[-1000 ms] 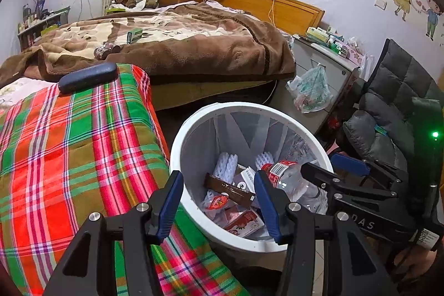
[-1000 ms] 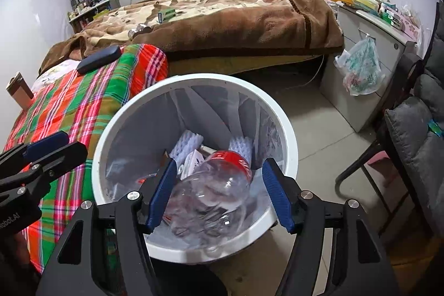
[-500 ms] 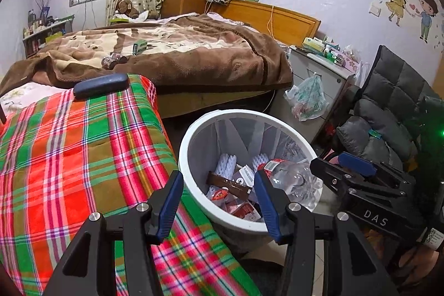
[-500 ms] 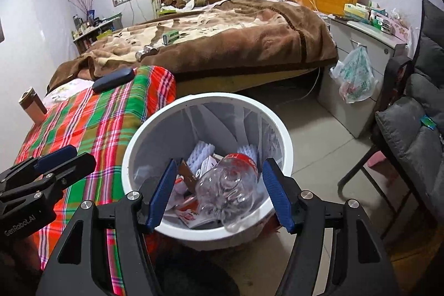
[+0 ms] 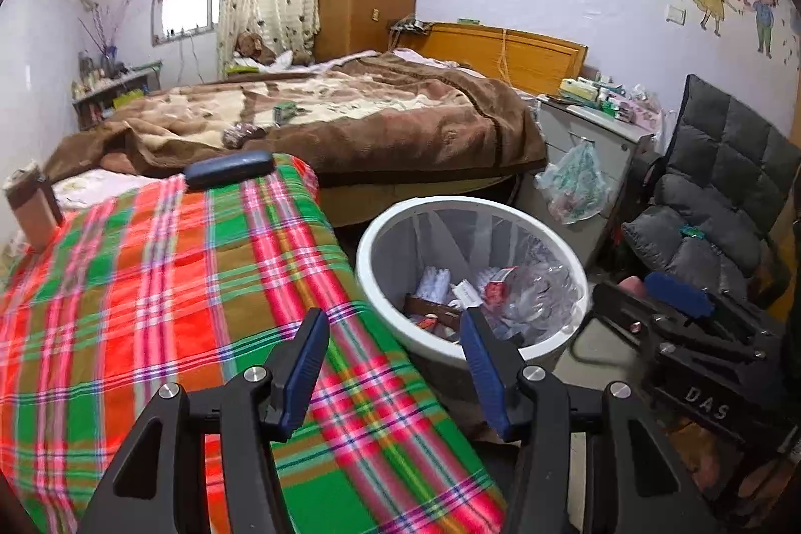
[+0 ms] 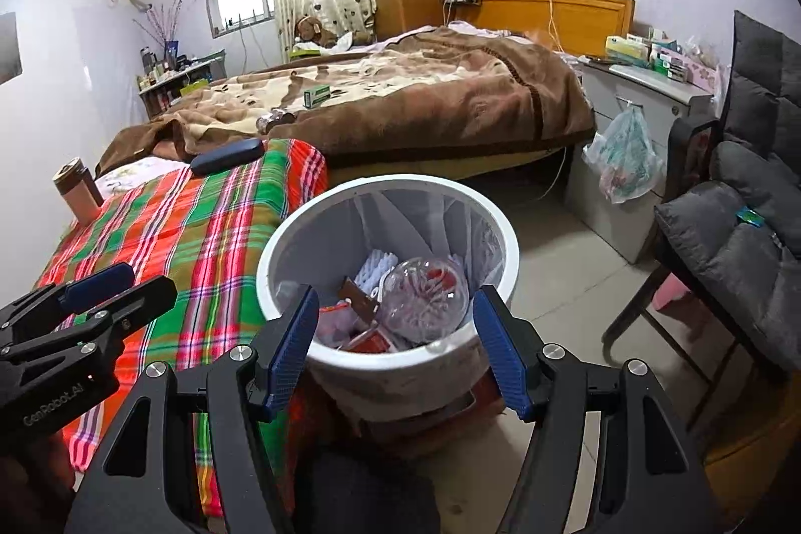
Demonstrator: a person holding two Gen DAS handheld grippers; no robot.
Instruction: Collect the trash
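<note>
A white trash bin (image 5: pixel 380 223) (image 6: pixel 280 243) stands on the floor beside the plaid-covered bed. Inside lie a clear plastic bottle with a red label (image 6: pixel 425 294) (image 5: pixel 530 289), wrappers and white packing pieces. My left gripper (image 5: pixel 393 366) is open and empty, above the plaid cover near the bin's left rim. My right gripper (image 6: pixel 395 346) is open and empty, held above the bin's near rim. Each gripper also shows in the other's view: the right one (image 5: pixel 666 304) and the left one (image 6: pixel 95 289).
A plaid cloth (image 5: pixel 150 284) carries a dark blue case (image 5: pixel 228 168) and a brown cup (image 5: pixel 35 208). A brown-blanketed bed (image 6: pixel 400 93) holds a green box (image 6: pixel 316 95). A grey chair (image 6: pixel 741 203), a cabinet with a hanging plastic bag (image 6: pixel 621 163).
The bottle has dropped out of my right gripper into the bin. Both grippers have pulled up and back, so the bin looks smaller and farther.
</note>
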